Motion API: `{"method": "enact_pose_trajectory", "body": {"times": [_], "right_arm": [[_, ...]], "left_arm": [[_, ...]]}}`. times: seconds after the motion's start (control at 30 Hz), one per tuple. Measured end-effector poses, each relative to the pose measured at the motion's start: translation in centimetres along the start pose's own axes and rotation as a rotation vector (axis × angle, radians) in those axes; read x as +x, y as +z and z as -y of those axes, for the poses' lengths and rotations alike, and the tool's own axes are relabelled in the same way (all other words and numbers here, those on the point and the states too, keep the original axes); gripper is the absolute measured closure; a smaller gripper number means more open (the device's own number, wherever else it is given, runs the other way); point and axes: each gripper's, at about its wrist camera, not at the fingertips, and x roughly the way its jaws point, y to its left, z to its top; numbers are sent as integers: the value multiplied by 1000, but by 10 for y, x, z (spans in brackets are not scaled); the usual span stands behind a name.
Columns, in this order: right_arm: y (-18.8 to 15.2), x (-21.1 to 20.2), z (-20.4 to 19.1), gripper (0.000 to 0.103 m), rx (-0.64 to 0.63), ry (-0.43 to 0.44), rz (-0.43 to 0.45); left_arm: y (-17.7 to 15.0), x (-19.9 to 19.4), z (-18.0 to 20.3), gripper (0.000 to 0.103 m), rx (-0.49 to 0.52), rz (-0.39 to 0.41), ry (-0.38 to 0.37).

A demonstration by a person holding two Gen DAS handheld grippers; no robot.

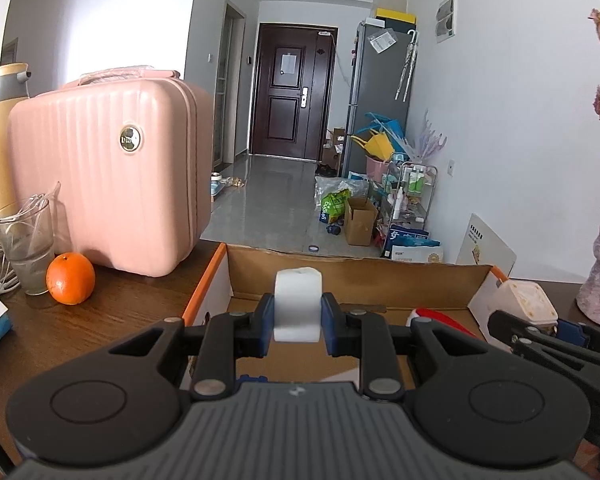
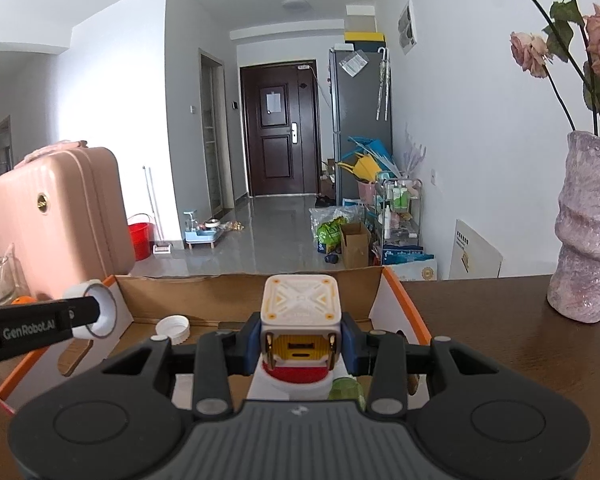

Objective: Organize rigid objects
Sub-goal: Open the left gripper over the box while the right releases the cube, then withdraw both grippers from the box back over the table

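Cardboard box (image 2: 236, 292), two tools, each holding one

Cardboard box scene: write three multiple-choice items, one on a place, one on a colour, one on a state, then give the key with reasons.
1. Where is the orange?
A. in the cardboard box
B. on the table by the pink case
C. on the floor

2. What colour is the tape roll?
A. white
B. blue
C. black

3. The right gripper is:
A. open and empty
B. shut on the cube charger
C. out of view

Key: B, it sits in front of the pink case; A, its surface is white; B, both fingers press the cube charger above the cardboard box.
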Motion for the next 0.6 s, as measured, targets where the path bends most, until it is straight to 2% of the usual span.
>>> {"method": "enact_pose_trajectory", "body": {"times": [0.07,0.13,0.17,0.2,0.23,0.3,0.4,0.6], "right_arm": [[0,4,1,63,-3,-3,-20],[2,6,2,55,-7,-24,-32],[2,6,3,42,-4,-25,-35],[3,6,5,35,1,-27,-32],[3,5,5,22,2,-30,-27],[3,4,7,15,1,-38,-28],[3,4,8,3,10,-41,-30],[5,4,9,0,20,-39,-37]], "left_arm": [[1,4,-2,71,-1,-9,-12],[2,4,-5,37,-10,-12,-11],[2,4,-6,28,-14,-8,-5],[2,2,-7,16,-16,-1,9],[2,0,-8,3,-16,4,26],[3,-3,-8,0,-17,13,63],[3,-4,-9,0,-16,9,56],[4,-2,-8,0,-5,4,58]]}}
